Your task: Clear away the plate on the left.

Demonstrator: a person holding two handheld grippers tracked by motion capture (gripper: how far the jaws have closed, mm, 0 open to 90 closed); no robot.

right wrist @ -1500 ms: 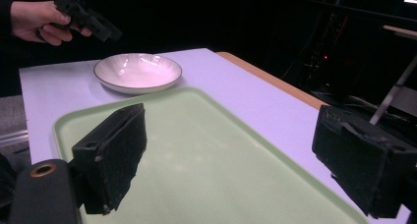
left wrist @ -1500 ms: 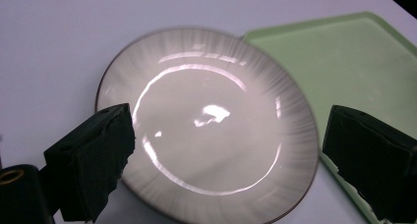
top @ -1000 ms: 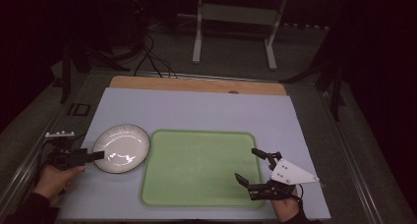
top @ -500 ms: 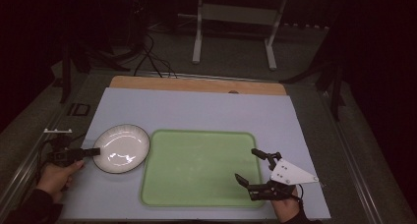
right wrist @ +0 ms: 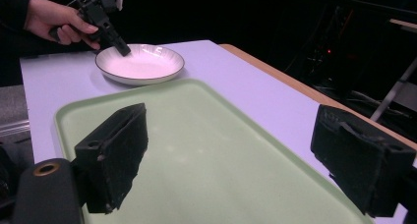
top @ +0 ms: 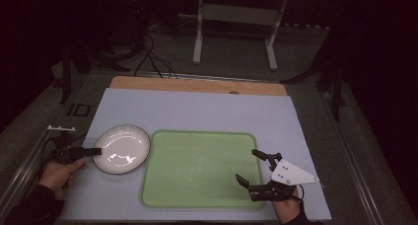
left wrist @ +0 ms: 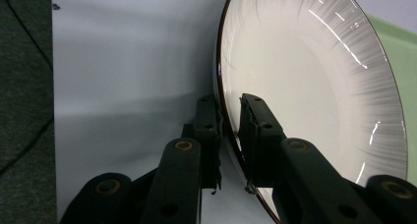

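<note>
One lavender table mat point(top: 197, 111) carries a green tray point(top: 197, 168) at centre and a white plate point(top: 121, 148) just beside the tray's left edge. Left gripper point(top: 93, 151): jaws have just been closing and now pinch the plate's near-left rim. Right gripper point(top: 256, 168): jaws spread wide, nothing between them, over the tray's right end.

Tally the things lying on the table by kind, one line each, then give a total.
Round white ceramic plate with dark rim: 1
Rectangular pale green plastic tray: 1
Total: 2
</note>
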